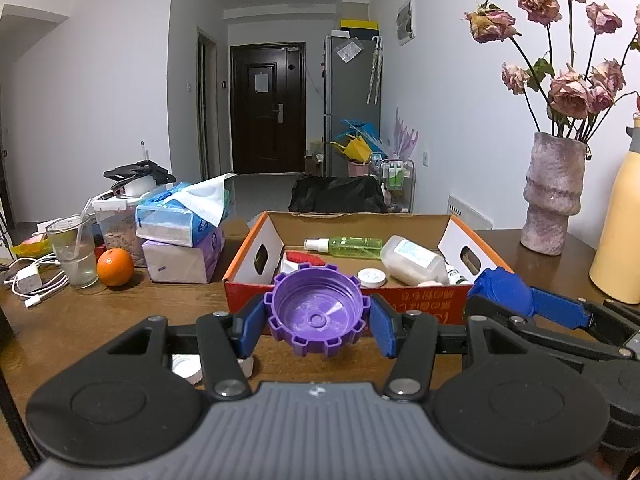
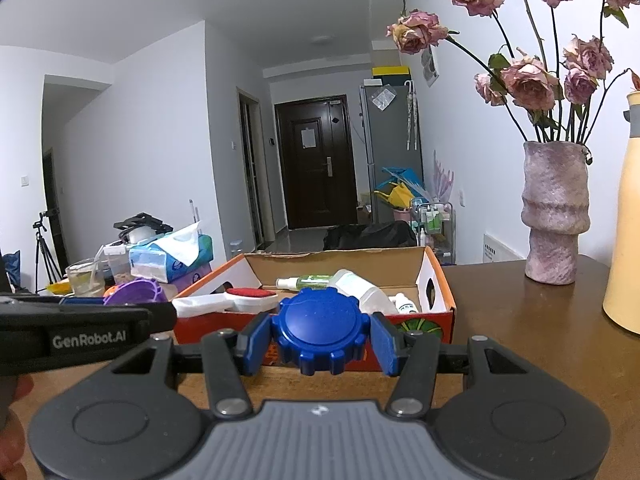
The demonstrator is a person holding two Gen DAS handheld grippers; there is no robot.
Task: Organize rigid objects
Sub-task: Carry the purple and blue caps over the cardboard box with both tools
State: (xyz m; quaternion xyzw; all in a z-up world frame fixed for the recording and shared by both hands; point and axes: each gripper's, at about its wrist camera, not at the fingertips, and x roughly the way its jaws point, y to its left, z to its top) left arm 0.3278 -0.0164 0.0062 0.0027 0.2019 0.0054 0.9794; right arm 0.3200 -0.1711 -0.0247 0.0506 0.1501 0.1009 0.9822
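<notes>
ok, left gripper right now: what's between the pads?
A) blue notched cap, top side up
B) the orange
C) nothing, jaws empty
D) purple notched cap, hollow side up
D: in the left wrist view the left gripper has its blue pads pressed on either side of the purple notched cap, whose threaded hollow inside faces up; the blue cap is in the right gripper.

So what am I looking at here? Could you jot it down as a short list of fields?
left gripper: shut on purple cap, hollow side up
right gripper: shut on blue cap, closed top up
box: open cardboard, just beyond both caps
in box: green spray bottle, white bottle, small white lid
left of box: tissue packs, orange, glass
right of box: vase of dried roses
surface: wooden table
</notes>
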